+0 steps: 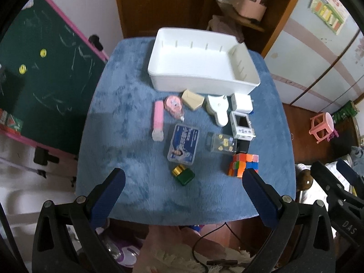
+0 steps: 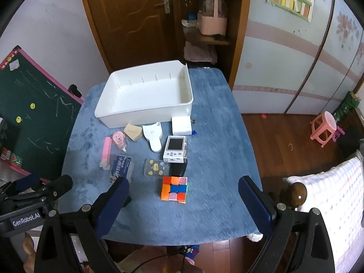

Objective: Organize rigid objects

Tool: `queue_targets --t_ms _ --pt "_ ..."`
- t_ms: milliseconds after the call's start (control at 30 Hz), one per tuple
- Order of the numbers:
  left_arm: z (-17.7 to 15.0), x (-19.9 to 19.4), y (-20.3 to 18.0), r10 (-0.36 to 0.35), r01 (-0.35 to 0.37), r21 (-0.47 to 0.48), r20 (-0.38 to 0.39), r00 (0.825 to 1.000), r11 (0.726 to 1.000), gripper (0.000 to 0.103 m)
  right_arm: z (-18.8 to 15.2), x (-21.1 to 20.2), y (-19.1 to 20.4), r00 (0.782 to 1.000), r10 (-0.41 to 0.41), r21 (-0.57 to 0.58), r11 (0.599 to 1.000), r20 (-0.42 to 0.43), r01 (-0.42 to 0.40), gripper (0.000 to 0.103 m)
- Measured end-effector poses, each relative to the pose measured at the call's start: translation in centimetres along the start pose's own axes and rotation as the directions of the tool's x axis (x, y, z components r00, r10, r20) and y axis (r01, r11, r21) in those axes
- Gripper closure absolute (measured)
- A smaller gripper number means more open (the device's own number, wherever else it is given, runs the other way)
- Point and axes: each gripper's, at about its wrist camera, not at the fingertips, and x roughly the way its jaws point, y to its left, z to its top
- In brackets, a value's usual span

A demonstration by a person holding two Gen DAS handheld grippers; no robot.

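Observation:
A white bin (image 1: 200,80) (image 2: 145,116) stands at the far side of a blue furry table (image 1: 127,136) (image 2: 213,136). Before it lie small items: a pink stick (image 1: 158,120), a pink tape roll (image 1: 174,104), a beige block (image 1: 193,99), a white tool (image 1: 218,109), a white cube (image 1: 242,102), a white handheld device (image 1: 241,125) (image 2: 174,149), a blue card case (image 1: 184,145), a clear box (image 1: 221,143), a green jar (image 1: 183,174) and a colour cube (image 1: 244,165) (image 2: 174,189). My left gripper (image 1: 182,182) and right gripper (image 2: 183,188) are open, empty, above the near edge.
A green chalkboard (image 1: 41,86) leans at the left. A wooden door and shelf (image 2: 204,22) stand behind the table. A pink stool (image 2: 324,128) is on the wood floor at the right. A checked cushion (image 2: 336,200) lies near right.

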Motion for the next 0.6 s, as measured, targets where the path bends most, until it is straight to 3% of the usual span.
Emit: queue_targets --t_ms 367,600 --pt "-0.8 5.1 2.0 -0.040 0.025 -0.125 -0.119 0.992 0.992 0.001 -1.1 3.9 -0.7 0.996 -0.024 0.008 1.000 -0.081 0.025 0.006" --pt "-1.5 9.5 5.7 -0.089 0.015 -0.327 -0.212 0.973 0.945 0.001 -1.2 7.8 -2.0 0.984 0.034 0.062 0.998 -0.173 -0.023 0.006"
